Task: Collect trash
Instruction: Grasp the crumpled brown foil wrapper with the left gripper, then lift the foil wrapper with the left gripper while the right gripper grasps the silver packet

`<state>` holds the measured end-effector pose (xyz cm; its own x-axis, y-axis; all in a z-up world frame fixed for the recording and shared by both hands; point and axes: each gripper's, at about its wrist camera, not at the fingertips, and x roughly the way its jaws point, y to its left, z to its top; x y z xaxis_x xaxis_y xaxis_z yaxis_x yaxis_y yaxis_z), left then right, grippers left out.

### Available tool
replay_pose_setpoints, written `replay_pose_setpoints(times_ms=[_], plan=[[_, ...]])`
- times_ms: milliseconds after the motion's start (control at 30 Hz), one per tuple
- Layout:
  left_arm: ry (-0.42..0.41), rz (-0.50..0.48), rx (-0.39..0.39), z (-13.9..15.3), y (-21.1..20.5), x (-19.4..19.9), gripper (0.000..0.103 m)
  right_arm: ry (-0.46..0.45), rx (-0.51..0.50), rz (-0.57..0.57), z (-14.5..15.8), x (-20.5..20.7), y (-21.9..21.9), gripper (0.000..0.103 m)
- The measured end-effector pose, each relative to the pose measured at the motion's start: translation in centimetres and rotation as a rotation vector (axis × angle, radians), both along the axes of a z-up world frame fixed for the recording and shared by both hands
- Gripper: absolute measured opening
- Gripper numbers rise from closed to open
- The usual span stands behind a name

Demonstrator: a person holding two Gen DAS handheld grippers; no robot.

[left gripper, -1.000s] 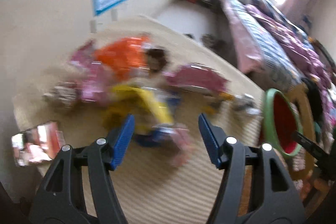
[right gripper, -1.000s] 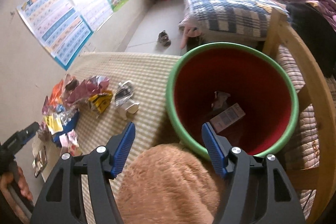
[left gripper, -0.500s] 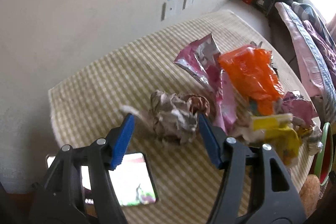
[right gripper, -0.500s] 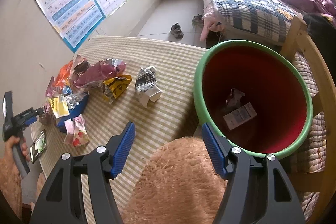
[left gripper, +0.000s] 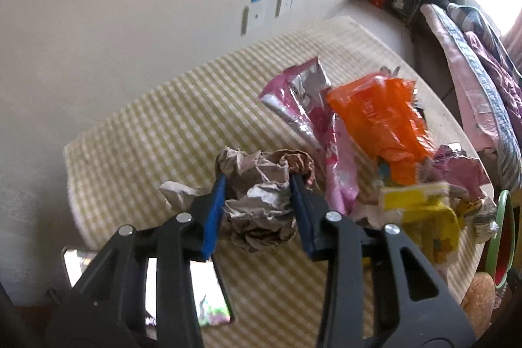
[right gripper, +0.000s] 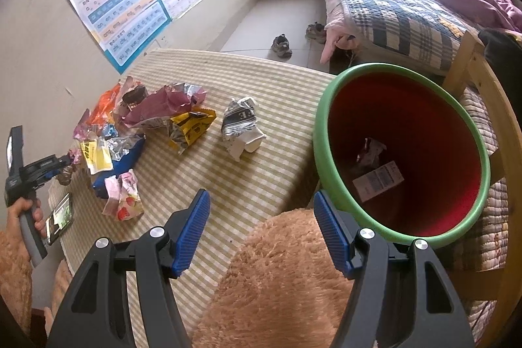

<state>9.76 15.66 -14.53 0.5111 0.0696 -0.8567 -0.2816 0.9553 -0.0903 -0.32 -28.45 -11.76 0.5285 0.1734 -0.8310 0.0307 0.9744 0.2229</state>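
Observation:
A ball of crumpled brown paper [left gripper: 261,201] lies at the near-left end of a trash pile on the checked table [left gripper: 169,126]. My left gripper [left gripper: 257,176] points down over it with its jaws closing, and both blue pads touch the paper's sides. Beyond it lie a pink foil wrapper [left gripper: 303,93], an orange wrapper [left gripper: 381,119] and a yellow packet [left gripper: 421,217]. My right gripper [right gripper: 261,193] hangs open and holds nothing, above the table's near edge. Beside it stands the red bin with a green rim [right gripper: 326,106], with some scraps inside.
A phone [left gripper: 195,292] lies on the table's corner just under the left gripper. A fuzzy tan sleeve [right gripper: 287,266] fills the foreground below the right gripper. A crushed white carton [right gripper: 241,126] and a yellow-black packet [right gripper: 192,128] lie mid-table. Behind are a wall, posters and a bed.
My left gripper swept from the middle of the pile to the crumpled paper at its end, and its jaws have narrowed onto the paper. The right gripper shifted only slightly.

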Motion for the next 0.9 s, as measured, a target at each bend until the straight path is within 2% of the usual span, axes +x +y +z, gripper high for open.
replay_pose_setpoints(times_ms=[233, 367, 533, 667, 767, 900], plan=[[-0.072, -0.078, 0.000, 2.8, -4.0, -5.7, 0.038, 0.007, 0.005, 0.052, -0.3, 0.5, 1.5, 0.064], [-0.079, -0.157, -0.055, 3.7, -7.2, -7.8, 0.038, 0.013, 0.024, 0.072, -0.7, 1.0, 2.3, 0.064], [-0.067, -0.294, -0.128, 3.6, -12.4, -8.8, 0.038, 0.007, 0.022, 0.056, -0.9, 2.1, 1.9, 0.064], [-0.026, -0.405, -0.142, 2.3, -16.8, -9.6, 0.038, -0.015, 0.016, 0.031, -0.7, 4.1, 1.1, 0.064], [0.002, -0.447, -0.152, 1.6, -18.5, -10.1, 0.038, -0.024, 0.013, 0.023, -0.7, 6.1, 0.9, 0.064], [0.016, -0.494, -0.134, 1.4, -19.7, -10.7, 0.038, 0.016, 0.014, 0.031, -2.2, 9.3, 1.4, 0.064]])
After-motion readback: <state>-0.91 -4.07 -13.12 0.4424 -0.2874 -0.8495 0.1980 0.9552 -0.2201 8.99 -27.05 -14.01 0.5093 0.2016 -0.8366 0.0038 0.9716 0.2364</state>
